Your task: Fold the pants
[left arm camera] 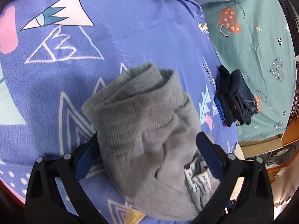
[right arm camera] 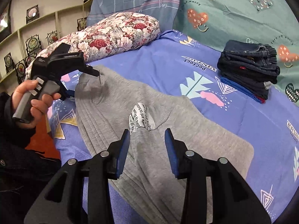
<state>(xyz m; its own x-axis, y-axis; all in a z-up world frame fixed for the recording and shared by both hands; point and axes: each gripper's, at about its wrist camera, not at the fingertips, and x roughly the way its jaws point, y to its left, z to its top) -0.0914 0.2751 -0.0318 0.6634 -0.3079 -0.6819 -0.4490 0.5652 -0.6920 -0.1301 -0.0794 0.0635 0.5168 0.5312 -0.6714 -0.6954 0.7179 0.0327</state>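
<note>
Grey sweatpants (left arm camera: pixel 142 130) lie bunched on the blue patterned bedspread (left arm camera: pixel 121 37), ribbed cuffs rolled at the far end. My left gripper (left arm camera: pixel 147 140) is open, its blue-padded jaws standing wide on either side of the fabric. In the right wrist view the pants (right arm camera: pixel 186 130) lie spread flat, with a white printed drawstring (right arm camera: pixel 142 117) near the middle. My right gripper (right arm camera: pixel 147 136) is open just above the fabric, near the drawstring. The left gripper (right arm camera: pixel 93 71) appears there at the pants' far left edge, held by a hand (right arm camera: pixel 31 100).
A stack of folded dark jeans and pants (left arm camera: pixel 235 100) sits at the right, also in the right wrist view (right arm camera: pixel 248 69). A floral pillow (right arm camera: pixel 112 35) lies behind. A green sheet (left arm camera: pixel 252 46) covers the far side. The bed edge and floor (right arm camera: pixel 43 141) are at the left.
</note>
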